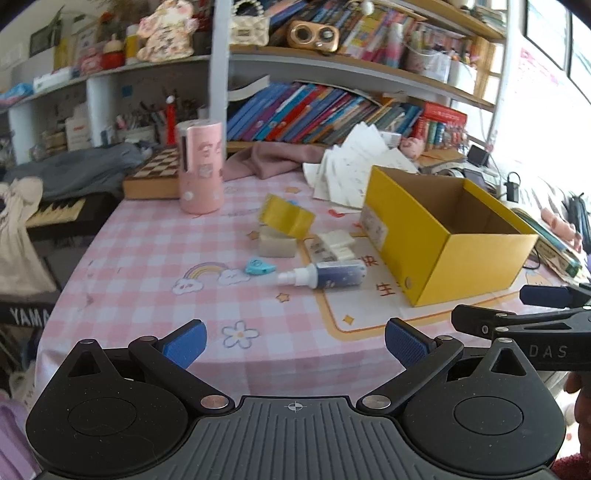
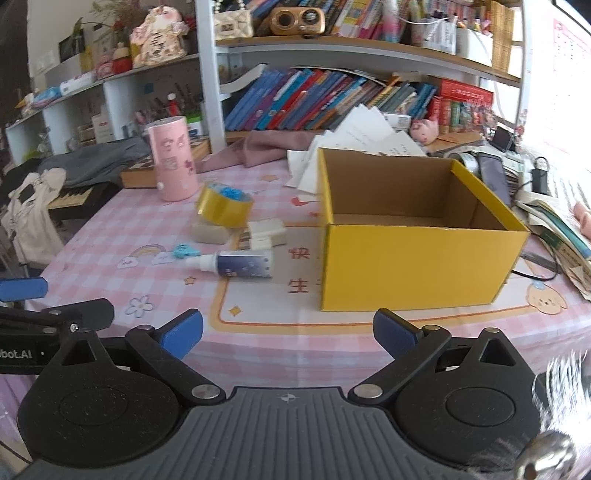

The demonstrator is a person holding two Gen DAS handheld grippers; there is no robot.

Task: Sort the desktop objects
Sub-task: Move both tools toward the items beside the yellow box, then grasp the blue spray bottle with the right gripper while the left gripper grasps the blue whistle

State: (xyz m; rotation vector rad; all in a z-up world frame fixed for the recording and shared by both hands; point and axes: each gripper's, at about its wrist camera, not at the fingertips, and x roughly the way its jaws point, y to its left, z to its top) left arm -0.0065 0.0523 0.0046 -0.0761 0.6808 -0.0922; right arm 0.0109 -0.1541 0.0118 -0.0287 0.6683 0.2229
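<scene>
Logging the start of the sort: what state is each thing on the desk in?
Yellow box: open, empty.
Spray bottle: lying on its side.
Tape roll: tilted, propped on a block.
Pink canister: upright.
Left gripper: open, empty.
Right gripper: open, empty.

left gripper (image 1: 295, 347) | black body, ribbed grey deck, blue pads, silver screws | right gripper (image 2: 288, 334) alike

behind the table stands a shelf (image 2: 332, 48) full of leaning books (image 2: 317, 99), a wooden speaker (image 2: 297, 20) above, a chessboard (image 1: 155, 173) and a keyboard (image 1: 55, 212) at left.
</scene>
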